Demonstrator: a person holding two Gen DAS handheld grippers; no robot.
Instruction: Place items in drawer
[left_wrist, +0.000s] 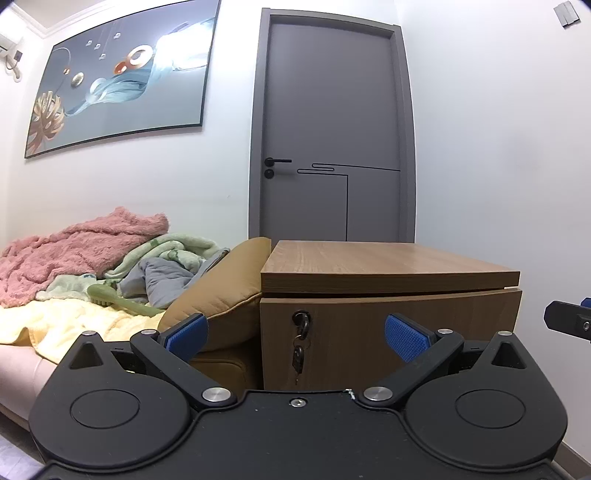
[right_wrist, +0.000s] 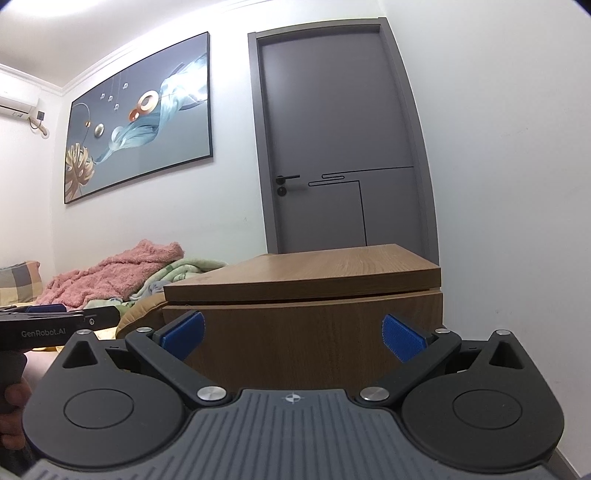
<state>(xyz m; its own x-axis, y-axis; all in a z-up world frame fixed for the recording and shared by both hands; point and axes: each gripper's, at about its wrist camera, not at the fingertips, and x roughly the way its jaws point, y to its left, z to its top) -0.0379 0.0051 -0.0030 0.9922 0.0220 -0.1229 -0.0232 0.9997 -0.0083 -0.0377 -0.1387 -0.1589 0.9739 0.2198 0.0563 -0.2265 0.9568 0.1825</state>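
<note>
A wooden bedside cabinet (left_wrist: 388, 269) stands in front of a grey door; its top drawer front (left_wrist: 369, 332) is shut, with a key (left_wrist: 301, 321) in the lock and a fob hanging below. My left gripper (left_wrist: 297, 336) is open and empty, just short of the drawer front. My right gripper (right_wrist: 293, 338) is open and empty, facing the same cabinet (right_wrist: 314, 280) from the right. A pale green brush (left_wrist: 122, 301) lies on the bed to the left. The left gripper's body (right_wrist: 55, 325) shows at the left edge of the right wrist view.
A bed (left_wrist: 55, 332) with pink, green and yellow blankets lies left of the cabinet, and a tan cushion (left_wrist: 221, 295) leans against the cabinet's side. A grey door (left_wrist: 328, 129) and white walls stand behind. A framed picture (left_wrist: 122, 77) hangs above the bed.
</note>
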